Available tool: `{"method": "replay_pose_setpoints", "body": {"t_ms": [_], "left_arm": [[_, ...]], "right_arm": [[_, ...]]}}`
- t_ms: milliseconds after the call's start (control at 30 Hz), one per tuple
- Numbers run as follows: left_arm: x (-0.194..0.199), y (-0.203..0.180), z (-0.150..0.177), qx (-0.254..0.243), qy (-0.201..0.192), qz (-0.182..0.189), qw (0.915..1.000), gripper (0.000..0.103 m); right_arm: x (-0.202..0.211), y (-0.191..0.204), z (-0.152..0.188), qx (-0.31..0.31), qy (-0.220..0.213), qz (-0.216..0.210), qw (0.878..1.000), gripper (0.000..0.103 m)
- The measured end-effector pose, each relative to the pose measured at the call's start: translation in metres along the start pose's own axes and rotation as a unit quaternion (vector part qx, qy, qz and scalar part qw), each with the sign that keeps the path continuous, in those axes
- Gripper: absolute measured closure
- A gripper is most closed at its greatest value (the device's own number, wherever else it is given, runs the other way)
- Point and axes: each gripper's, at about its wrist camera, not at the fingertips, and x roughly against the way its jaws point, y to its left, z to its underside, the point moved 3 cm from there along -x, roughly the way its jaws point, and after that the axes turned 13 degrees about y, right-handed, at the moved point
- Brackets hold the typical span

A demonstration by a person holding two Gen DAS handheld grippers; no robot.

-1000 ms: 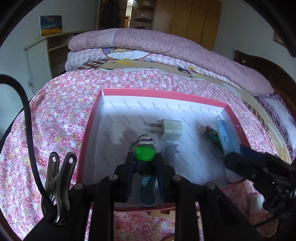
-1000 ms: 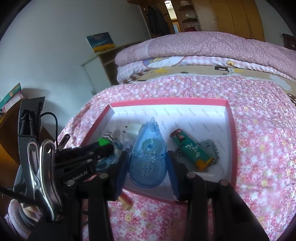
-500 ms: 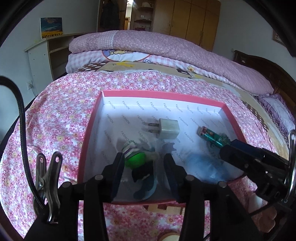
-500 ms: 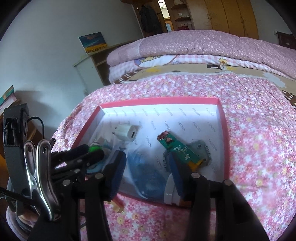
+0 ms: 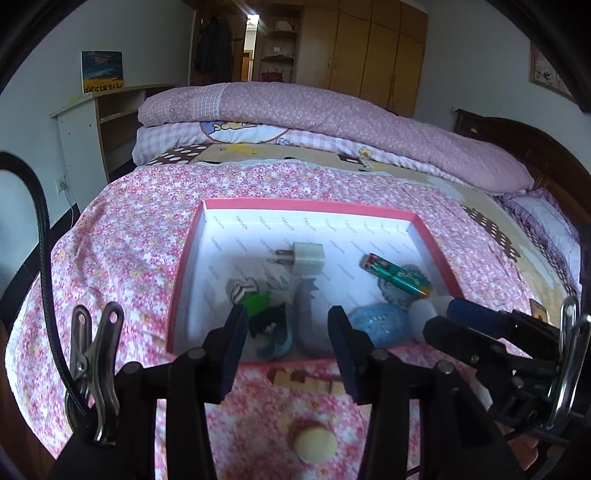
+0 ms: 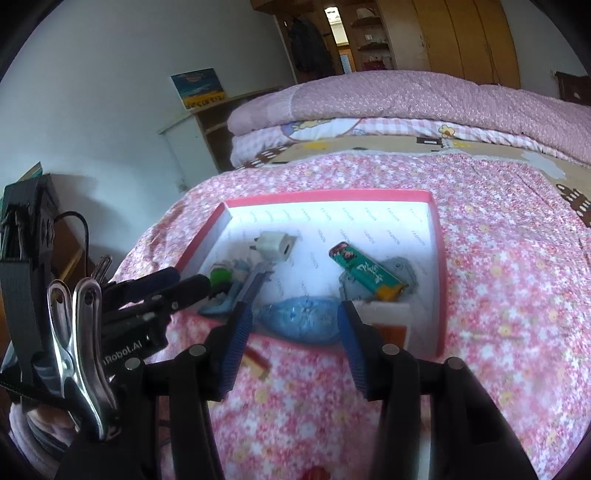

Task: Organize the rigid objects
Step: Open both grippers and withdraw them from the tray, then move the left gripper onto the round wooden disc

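My left gripper [image 5: 287, 325] and right gripper [image 6: 295, 325] both stood open and empty; the box [image 5: 184, 258] lay just ahead, nearer neither.

Soft daylight, fisheye views, some blur in the near field

Both wrist views are evenly lit by diffuse daylight; the brightest spot is the lit doorway [image 5: 252, 35] at the far wall, slightly blown out. The white floor of the pink box [image 5: 258, 236] glares pale, and the things in it throw faint grey shadows. Dark vignetting rings every corner, and straight lines, such as the wardrobe [image 5: 373, 55], bow towards the edges. The blue tape dispenser [image 6: 303, 323] at the box's near edge is smeared by motion blur in both views, as is the flowered bedspread [image 6: 509, 258] near the bottom of the right wrist view; the far room stays fairly sharp.
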Motion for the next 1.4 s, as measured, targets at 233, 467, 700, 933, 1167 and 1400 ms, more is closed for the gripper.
{"method": "replay_pose_setpoints", "body": {"t_ms": [233,467,700,933,1167,1400], "left_arm": [[0.013,-0.009,0.024,0.001,0.002,0.008,1.0,0.056],[0.018,-0.012,0.048,0.006,0.012,0.013,0.9998,0.056],[0.019,-0.012,0.066,0.007,0.021,0.015,0.9996,0.056],[0.013,-0.014,0.081,0.002,0.037,0.018,0.9992,0.056],[0.005,-0.016,0.093,0.004,0.053,0.03,0.9981,0.056],[-0.004,-0.021,0.096,0.001,0.06,0.031,0.9977,0.056]], "right_arm": [[0.016,0.004,0.025,0.01,-0.002,0.011,1.0,0.054],[0.023,0.004,0.054,0.011,0.005,0.011,1.0,0.054],[0.03,-0.003,0.081,0.004,0.016,0.019,1.0,0.054],[0.034,-0.013,0.106,-0.009,0.029,0.024,0.999,0.054],[0.038,-0.017,0.123,0.0,0.037,0.032,0.999,0.053],[0.038,-0.015,0.134,0.017,0.044,0.035,0.998,0.054]]}}
